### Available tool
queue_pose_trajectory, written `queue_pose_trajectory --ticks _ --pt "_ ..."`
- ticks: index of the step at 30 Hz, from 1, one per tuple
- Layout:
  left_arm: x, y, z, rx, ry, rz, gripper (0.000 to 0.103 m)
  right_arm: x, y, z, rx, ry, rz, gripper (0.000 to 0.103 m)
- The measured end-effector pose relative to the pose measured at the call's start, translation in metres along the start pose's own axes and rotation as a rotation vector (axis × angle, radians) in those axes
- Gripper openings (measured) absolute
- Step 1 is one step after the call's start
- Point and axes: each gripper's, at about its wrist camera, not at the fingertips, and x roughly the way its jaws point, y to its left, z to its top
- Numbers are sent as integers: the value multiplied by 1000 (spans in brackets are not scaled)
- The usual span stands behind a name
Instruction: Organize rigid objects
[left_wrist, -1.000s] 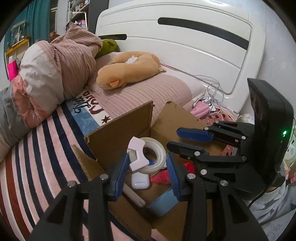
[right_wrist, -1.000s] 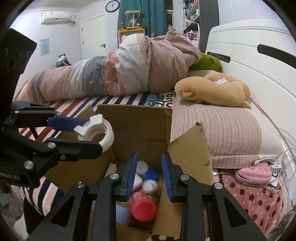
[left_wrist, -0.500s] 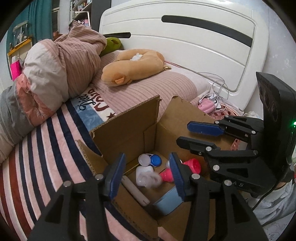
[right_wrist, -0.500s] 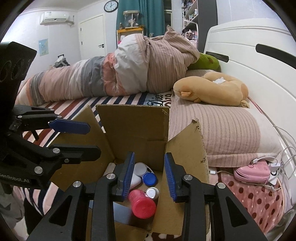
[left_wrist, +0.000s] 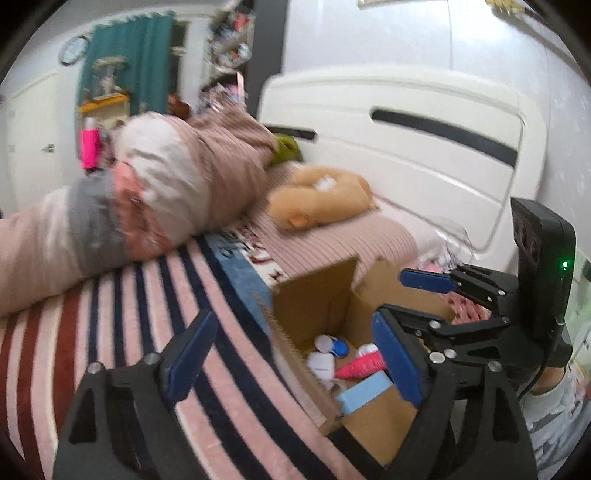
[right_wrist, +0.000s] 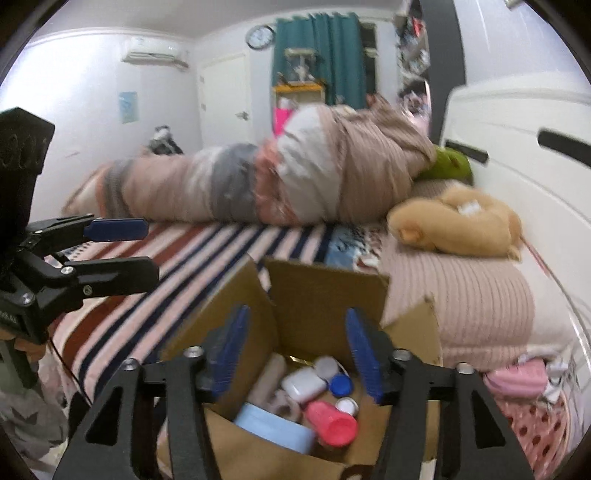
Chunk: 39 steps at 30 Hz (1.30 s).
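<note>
An open cardboard box stands on the striped bed. Inside lie a pink bottle, a white earbud case, a light blue container, a blue cap and other small items. My left gripper is open and empty, to the left of and above the box; it also shows in the right wrist view. My right gripper is open and empty over the box; it also shows in the left wrist view.
A rolled duvet lies across the bed behind the box. A tan plush pillow and a green toy sit near the white headboard. A pink object with cables lies at the right.
The left gripper let go of the tape roll into the box, then opened wide and swung left and back. The right gripper opened wider. Both views are tilting up.
</note>
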Motion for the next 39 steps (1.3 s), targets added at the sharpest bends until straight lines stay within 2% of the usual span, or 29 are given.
queue_pose_trajectory --ticks 1,4,6,8,10,15,39 --pt "-9 3 0 -12 -17 22 89 -4 4 3 -13 -18 12 59" --pt "-32 11 -4 -49 -73 102 96 -17 13 12 -40 -78 50 77" --pt "-46 18 -9 -83 -97 173 97 -28 19 14 -49 -138 79 98" --pt "-53 22 -13 -109 -101 228 97 -33 19 16 -50 -181 99 103" --pt "-58 29 -18 -135 -101 267 97 -35 20 16 -47 -202 112 103" --pt "-62 39 -27 -166 -90 305 98 -31 22 13 -11 -194 135 103" --pt "-64 35 -33 -160 -89 331 98 -36 22 11 5 -190 132 103"
